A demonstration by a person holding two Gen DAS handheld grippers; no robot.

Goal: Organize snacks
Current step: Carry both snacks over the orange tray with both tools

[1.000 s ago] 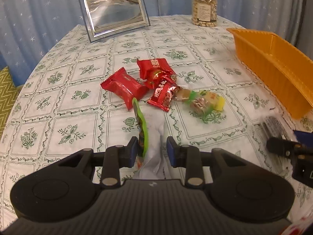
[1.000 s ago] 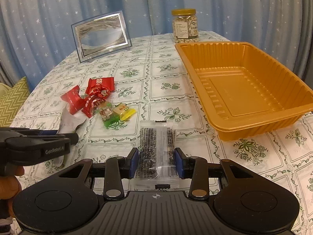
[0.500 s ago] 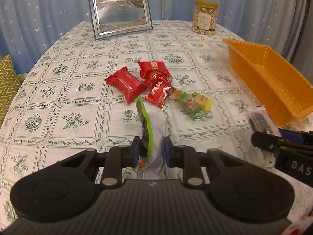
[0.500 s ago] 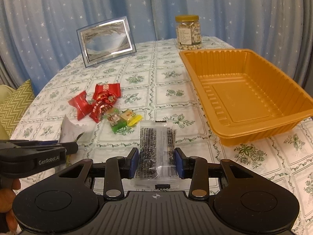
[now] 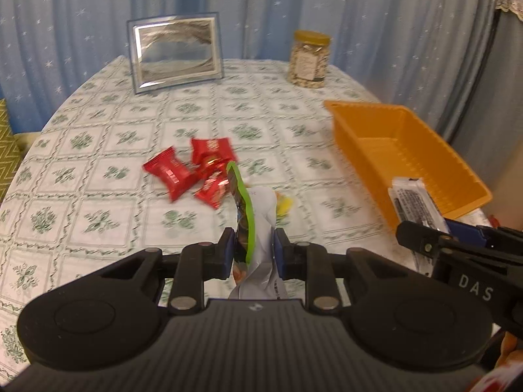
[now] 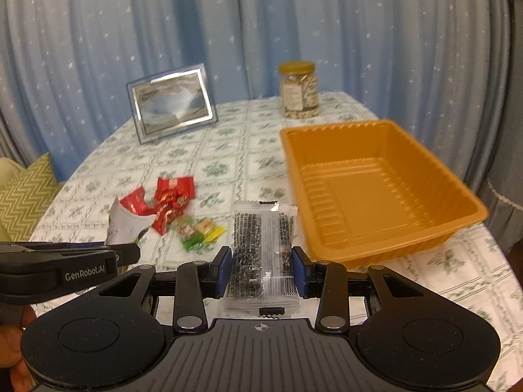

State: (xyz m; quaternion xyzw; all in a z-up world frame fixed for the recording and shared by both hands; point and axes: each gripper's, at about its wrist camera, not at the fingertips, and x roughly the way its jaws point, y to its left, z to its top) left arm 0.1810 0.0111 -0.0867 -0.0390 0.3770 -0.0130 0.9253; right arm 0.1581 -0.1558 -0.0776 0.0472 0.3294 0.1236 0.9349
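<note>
My left gripper (image 5: 253,251) is shut on a white snack packet with a green edge (image 5: 258,228), held up above the table. My right gripper (image 6: 262,269) is shut on a clear packet of dark snacks (image 6: 261,245), also lifted; it shows in the left wrist view (image 5: 415,204) too. Red snack packets (image 5: 193,171) and a yellow-green candy packet (image 6: 199,232) lie on the tablecloth. The empty orange tray (image 6: 376,192) stands to the right.
A silver picture frame (image 5: 176,52) and a jar of nuts (image 5: 309,60) stand at the far side of the round table (image 5: 98,137). A yellow-green cushion (image 6: 23,196) lies off the left edge. Blue curtains hang behind.
Both grippers have risen with their packets, so the table looks lower and farther. The left gripper has swung right, towards the orange tray.
</note>
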